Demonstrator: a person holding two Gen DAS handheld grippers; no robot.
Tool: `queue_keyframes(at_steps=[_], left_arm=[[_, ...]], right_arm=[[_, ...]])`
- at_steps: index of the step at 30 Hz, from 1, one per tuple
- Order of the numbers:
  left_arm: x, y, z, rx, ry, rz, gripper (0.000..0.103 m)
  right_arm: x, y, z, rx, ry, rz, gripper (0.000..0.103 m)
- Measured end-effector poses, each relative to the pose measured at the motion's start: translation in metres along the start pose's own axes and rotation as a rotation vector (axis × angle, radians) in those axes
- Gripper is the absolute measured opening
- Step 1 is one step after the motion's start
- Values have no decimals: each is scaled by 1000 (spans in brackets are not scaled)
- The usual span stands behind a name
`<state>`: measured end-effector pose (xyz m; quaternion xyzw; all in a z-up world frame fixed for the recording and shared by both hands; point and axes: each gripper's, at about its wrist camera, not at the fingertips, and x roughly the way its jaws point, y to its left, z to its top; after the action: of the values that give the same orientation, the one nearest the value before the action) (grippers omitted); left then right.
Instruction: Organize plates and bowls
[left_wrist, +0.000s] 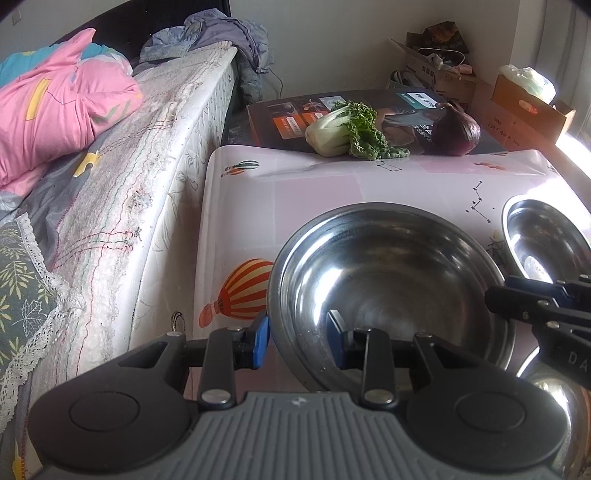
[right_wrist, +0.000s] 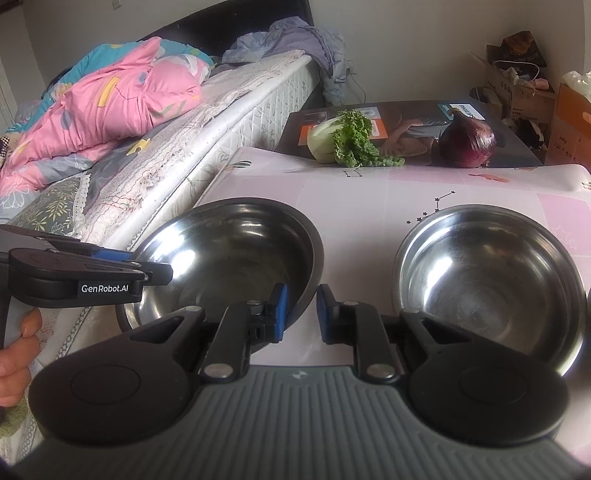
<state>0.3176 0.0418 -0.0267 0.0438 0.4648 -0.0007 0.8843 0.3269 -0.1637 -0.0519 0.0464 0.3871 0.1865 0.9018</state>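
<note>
Two steel bowls (right_wrist: 229, 258) (right_wrist: 491, 280) apart, cabbage (right_wrist: 347, 138), onion (right_wrist: 467, 142) behind

Daylight floods in from the right of the big steel bowl (left_wrist: 391, 280), burning out the bench (left_wrist: 576, 147) corner there to white glare. Bright highlights streak the bowl's polished inside. Both fisheye views bend straight edges and darken at the corners; focus is fairly sharp, colours slightly washed.
</note>
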Motion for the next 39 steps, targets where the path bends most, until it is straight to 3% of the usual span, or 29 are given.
queue_keyframes(at_steps=[16,23,31,34,39], left_arm=[[-34,-27,13,52,-60,-17,34],[-42,-75,30,135,-79,-64,34],[-20,-149,47,207,-42,-200,32],[-10,-176,48,237,-28,-215,32],[-5,-184,48,235,-20,-226,32]], right_arm=[[-42,-15,6,27,-69,-17,17],[-74,-53,6,82,-109,-61,17],[-100,-118,-3,141,-123,-127,16],[-100,-130,-7,135,-119,-154,16],[-102,-151,-15,167,-116,-163,16]])
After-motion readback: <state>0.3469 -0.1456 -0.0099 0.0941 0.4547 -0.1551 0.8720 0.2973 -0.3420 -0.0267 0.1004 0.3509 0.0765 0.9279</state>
